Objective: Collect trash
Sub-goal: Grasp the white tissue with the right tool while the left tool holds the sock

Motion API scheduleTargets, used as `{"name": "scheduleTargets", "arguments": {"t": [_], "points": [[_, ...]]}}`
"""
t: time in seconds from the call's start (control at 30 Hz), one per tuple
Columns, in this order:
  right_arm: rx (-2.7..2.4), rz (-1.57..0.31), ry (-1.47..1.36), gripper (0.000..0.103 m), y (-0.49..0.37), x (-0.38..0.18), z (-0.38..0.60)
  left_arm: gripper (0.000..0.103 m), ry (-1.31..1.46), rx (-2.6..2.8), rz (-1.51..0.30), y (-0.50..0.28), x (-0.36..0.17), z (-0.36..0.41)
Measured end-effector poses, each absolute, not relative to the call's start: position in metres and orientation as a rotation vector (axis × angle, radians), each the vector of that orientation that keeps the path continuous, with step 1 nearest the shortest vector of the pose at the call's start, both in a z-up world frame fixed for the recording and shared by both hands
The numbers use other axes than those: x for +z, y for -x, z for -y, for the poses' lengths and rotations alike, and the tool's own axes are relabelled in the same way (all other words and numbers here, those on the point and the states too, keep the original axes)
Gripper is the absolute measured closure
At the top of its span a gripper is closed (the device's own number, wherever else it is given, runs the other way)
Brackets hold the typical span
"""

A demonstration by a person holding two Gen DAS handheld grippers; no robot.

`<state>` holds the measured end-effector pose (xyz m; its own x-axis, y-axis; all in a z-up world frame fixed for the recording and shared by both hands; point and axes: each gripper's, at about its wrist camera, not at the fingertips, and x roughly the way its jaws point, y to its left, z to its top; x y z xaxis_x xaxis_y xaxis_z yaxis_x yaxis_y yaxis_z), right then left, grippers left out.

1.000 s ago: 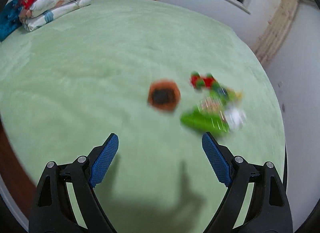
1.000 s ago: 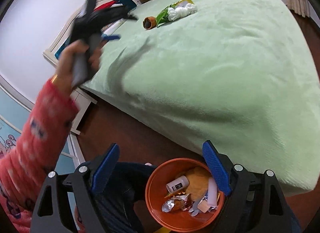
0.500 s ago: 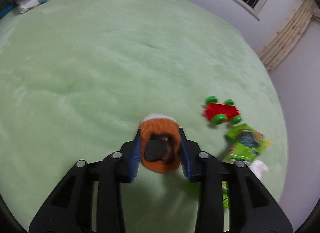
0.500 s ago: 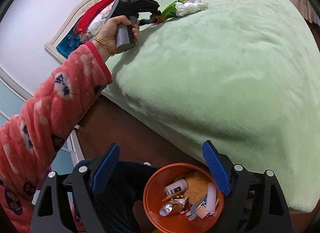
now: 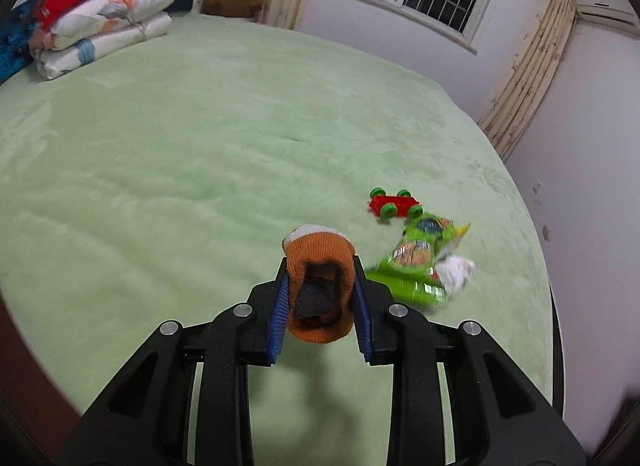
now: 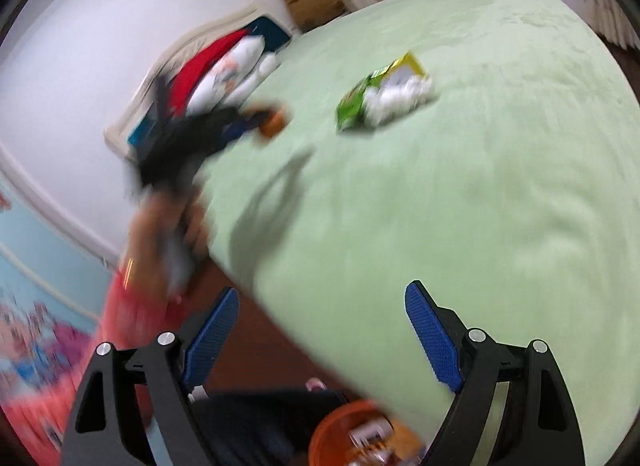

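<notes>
L gripper [image 5: 320, 298] had just closed; pads clamped both sides of orange sock [image 5: 320, 282], held above green bed [image 5: 180, 153]. Snack bag [image 5: 420, 258] just right of it. R gripper [image 6: 324, 334] wide open, empty; bowl [image 6: 340, 434] below it.

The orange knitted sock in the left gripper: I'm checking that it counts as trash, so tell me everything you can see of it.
The orange knitted sock is a ribbed tube of soft yarn with a whitish-grey end away from the camera and a dark grey lining showing in its open mouth, which faces the camera. The left gripper, whose jaws have just closed, clamps it from both sides between blue pads. Its lower lip sags below them. It looks lifted off the green bedspread. The right wrist view shows it only blurred.
</notes>
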<state>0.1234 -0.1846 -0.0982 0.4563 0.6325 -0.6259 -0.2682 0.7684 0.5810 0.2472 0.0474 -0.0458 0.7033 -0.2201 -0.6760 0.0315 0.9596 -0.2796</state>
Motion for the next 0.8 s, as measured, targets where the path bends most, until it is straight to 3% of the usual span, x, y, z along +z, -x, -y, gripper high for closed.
{"name": "scheduleTargets", "arguments": {"t": [0.43,0.67,0.8], "points": [[0.264,-1.079,-0.803,0.021,-0.309,-0.123,0.178,0.076,0.181,-0.195,-0.699,-0.134,-0.036,-0.073],[0.151,-1.107,-0.838,0.067,-0.335,-0.141,0.173,0.076,0.175,-0.232,-0.688,-0.117,-0.040,-0.073],[0.162,-1.068,-0.806,0.069,-0.323,-0.132,0.179,0.076,0.180,-0.247,-0.694,-0.113,-0.043,-0.072]]}}
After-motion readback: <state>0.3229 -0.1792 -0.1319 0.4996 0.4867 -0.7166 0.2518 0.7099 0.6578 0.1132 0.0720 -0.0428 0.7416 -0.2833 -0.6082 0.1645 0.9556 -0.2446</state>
